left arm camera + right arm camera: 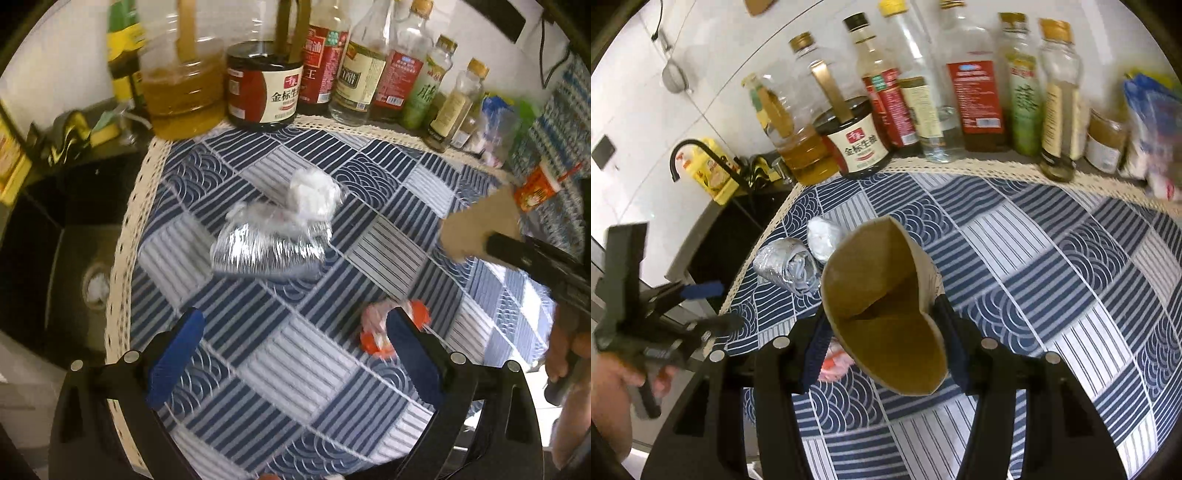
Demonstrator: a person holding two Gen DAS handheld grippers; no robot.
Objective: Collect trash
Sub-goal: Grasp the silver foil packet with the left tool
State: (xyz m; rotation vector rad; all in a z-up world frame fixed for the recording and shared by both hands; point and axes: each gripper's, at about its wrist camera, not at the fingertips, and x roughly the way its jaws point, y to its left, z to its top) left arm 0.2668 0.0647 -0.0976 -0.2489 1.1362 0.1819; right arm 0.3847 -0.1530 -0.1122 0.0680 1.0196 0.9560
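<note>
The right gripper has its two blue-padded jaws closed partway onto a brown paper bag, one pad on each side of the bag's squeezed wall, with the bag's open mouth facing the camera and its body rising ahead of the jaws. Just beyond the bag's far left edge lie a crumpled silver foil wrapper and a white plastic wad, both on the blue-and-white patterned tablecloth. A pink and orange wrapper shows low beside the left jaw, partly hidden behind it. The left gripper stands wide open with nothing between its jaws, only bare cloth. The orange wrapper lies touching or just behind the tip of its right-hand jaw; which of the two cannot be told. The foil wrapper and white wad lie well ahead of the jaws, slightly left of centre. A row of sauce and oil bottles stands along the cloth's far edge.
</note>
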